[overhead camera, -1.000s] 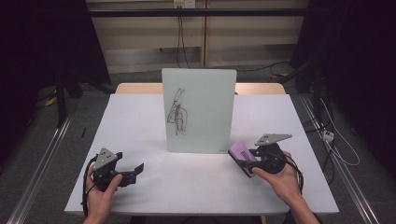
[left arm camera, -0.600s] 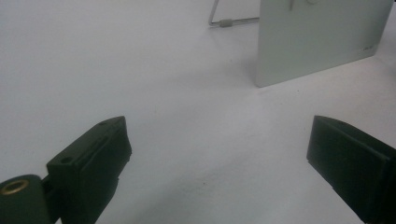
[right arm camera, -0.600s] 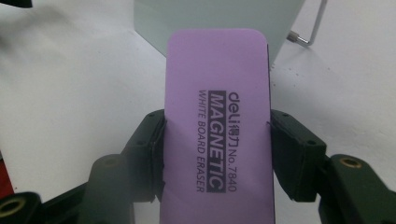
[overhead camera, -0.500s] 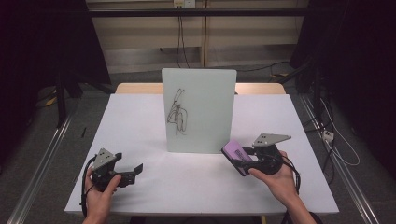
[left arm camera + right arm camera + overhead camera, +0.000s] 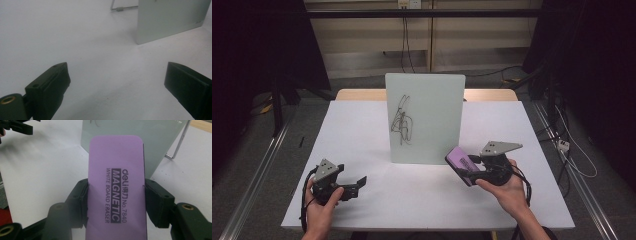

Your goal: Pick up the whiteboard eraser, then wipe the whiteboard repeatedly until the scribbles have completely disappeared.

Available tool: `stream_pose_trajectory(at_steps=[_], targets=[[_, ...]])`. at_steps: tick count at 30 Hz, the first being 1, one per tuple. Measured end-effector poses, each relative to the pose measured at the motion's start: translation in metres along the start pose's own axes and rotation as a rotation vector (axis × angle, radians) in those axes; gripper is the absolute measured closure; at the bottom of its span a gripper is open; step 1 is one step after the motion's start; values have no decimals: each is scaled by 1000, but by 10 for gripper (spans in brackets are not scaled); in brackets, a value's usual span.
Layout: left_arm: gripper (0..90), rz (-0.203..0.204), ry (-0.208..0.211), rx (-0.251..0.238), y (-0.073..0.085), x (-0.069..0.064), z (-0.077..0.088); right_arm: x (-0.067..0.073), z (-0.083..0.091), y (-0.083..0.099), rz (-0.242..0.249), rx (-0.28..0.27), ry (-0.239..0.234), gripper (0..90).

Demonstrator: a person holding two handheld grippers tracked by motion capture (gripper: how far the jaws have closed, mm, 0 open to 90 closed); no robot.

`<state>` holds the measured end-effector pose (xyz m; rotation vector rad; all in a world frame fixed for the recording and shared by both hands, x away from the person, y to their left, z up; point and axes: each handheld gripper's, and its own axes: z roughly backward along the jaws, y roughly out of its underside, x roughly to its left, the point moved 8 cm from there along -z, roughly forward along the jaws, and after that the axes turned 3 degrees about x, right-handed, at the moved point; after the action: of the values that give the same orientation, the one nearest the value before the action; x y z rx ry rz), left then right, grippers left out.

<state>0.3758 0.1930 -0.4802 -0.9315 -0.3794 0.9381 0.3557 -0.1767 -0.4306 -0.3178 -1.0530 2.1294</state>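
Eraser (image 5: 116,187) (purple, magnetic) pinched in right gripper (image 5: 477,169), lower right, near whiteboard (image 5: 424,117); left gripper (image 5: 354,184) spread wide, lower left.

An upright white rectangular board with black scribbles (image 5: 424,118) stands on the white tabletop (image 5: 362,130), at the middle, toward the far edge. The purple magnetic whiteboard eraser (image 5: 462,164) is before its right lower corner, between the jaws of the right gripper (image 5: 479,168). The left gripper (image 5: 354,185) is near the front left corner.

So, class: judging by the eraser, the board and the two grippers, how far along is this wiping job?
Done: the right gripper has the purple eraser clamped. In hand: it hangs just off the whiteboard. Left: the black scribble is unwiped; the left gripper is open over the table.
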Motion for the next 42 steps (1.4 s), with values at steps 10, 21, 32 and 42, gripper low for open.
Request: stream_pose_trajectory(at_steps=[10, 21, 32, 42], targets=[[60, -9, -2, -4, -2, -3, 2, 12, -3, -6, 35, -15, -22, 415], [60, 0, 3, 10, 1, -1, -3, 19, -10, -27, 77, -37, -44, 415], [60, 6, -8, 5, 0, 1, 0, 32, -28, -62, 152, -70, -55, 415], [60, -7, -5, 18, -1, -3, -5, 39, -34, -94, 208, -123, -48, 415]])
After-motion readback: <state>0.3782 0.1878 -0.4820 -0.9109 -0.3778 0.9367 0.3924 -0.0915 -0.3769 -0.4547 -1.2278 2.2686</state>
